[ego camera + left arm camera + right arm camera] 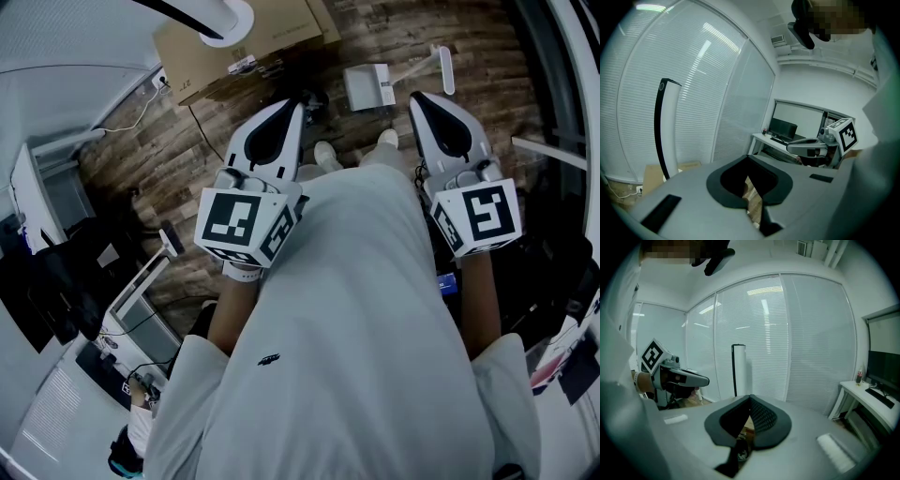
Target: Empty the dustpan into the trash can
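Note:
A white dustpan point(368, 86) lies on the wooden floor just beyond the person's shoes, its long handle point(433, 64) pointing right. Both grippers are held out in front of the chest, well above the floor and apart from the dustpan. My left gripper point(298, 105) point(748, 159) is shut, its dark pads meeting at the tip with nothing between them. My right gripper point(413, 96) point(750, 397) is shut and empty as well. Each gripper appears in the other's view: the right gripper point(820, 145) and the left gripper point(679, 376). I cannot make out a trash can in any view.
A cardboard box point(244, 42) stands on the floor ahead on the left, with a white ring point(228, 19) over it. A tall white column point(665, 131) point(739, 369) stands by the blinds. A desk with a monitor point(783, 129) is off to the right. Equipment and cables point(131, 319) crowd the left.

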Tool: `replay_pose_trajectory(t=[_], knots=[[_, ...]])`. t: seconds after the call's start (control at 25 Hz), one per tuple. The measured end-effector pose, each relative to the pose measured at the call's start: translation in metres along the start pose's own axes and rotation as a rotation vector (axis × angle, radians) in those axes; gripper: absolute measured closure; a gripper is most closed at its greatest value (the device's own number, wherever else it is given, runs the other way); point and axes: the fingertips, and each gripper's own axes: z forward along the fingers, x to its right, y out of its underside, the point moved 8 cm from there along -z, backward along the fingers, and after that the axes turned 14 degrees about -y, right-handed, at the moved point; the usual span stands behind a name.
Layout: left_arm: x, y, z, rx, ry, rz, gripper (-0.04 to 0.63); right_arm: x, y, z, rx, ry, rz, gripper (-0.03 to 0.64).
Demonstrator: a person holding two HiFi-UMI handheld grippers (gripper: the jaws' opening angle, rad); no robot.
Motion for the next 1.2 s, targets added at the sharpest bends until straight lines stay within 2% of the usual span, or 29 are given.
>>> replay_pose_trajectory(t=[0.24,0.6,1.2], knots=[[-0.007,-0.002,-0.002,0.006,-0.011,-0.012,0.589,-0.002,-0.001,0.005,-0.007,-0.002,0.001,0.606],[-0.013,-0.004,-0.002,0.011,-0.016,-0.018,0.589,0.000,-0.013,0.007,0.051,0.050,-0.025,0.606],[-0.015,-0.007,0.004,0.010,-0.025,-0.017,0.588,0.009,-0.017,0.010,0.057,0.086,-0.035,0.606]])
